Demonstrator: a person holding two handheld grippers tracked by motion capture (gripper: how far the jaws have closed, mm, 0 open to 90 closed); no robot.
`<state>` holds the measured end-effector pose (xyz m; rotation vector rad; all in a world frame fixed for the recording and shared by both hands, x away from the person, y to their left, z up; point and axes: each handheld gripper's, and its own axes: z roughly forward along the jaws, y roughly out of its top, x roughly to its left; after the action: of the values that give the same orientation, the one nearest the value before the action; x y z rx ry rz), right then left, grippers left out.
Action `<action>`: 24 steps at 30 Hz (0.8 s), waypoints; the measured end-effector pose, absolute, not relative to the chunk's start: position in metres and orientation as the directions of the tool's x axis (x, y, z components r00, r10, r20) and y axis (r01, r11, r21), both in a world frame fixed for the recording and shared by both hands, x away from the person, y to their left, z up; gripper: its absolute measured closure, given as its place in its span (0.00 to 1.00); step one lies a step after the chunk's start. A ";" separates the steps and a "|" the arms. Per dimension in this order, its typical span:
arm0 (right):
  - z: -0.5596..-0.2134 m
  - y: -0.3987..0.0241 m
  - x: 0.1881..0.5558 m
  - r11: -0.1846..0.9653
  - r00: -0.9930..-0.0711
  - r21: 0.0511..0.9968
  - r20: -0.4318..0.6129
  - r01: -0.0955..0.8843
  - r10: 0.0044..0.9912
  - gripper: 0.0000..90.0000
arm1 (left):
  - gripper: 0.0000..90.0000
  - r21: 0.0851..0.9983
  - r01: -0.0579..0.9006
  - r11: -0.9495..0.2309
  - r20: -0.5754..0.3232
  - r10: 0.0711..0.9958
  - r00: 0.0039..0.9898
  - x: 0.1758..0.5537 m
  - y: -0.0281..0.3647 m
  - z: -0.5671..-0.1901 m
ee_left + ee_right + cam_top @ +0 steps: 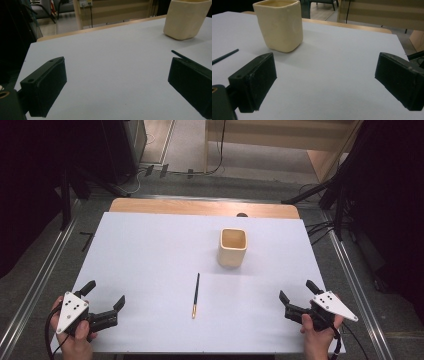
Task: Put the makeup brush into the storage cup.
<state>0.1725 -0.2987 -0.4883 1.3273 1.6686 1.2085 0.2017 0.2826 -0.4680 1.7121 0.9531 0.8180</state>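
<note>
A cream square cup [233, 247] stands upright right of the table's middle, its inside bare as far as I see. It shows at the upper right in the left gripper view [186, 18] and at the upper left in the right gripper view [279, 25]. A thin dark pencil [195, 295] with a yellow tip lies in front of the cup, pointing toward me; part of it shows as the pencil [180, 55] and the pencil [224, 57]. My left gripper [105, 294] rests open near the front left corner. My right gripper [298, 290] rests open near the front right. Nothing sits between either pair of jaws.
The white table top [150, 255] has a wooden strip [200, 208] along its far edge. Metal rails [37, 280] run along both sides of the table, with cables [320, 227] on the floor beyond the far right corner.
</note>
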 end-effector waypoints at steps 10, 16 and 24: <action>-0.488 -0.299 0.170 0.046 -0.248 0.940 0.042 0.338 0.968 0.05 | 0.02 0.948 0.228 -0.224 0.083 0.862 0.501 0.201 0.269 -0.463; -0.489 -0.296 0.172 0.053 -0.255 0.939 0.039 0.341 0.966 0.05 | 0.02 0.938 0.245 -0.246 0.082 0.843 0.532 0.204 0.258 -0.458; -0.491 -0.288 0.175 0.073 -0.274 0.935 0.026 0.346 0.961 0.05 | 0.02 0.912 0.295 -0.284 0.074 0.823 0.563 0.214 0.238 -0.448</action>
<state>0.1748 -0.2882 -0.4912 1.3093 1.7016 1.2017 0.2136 0.2380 -0.4477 1.8396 0.9138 0.6919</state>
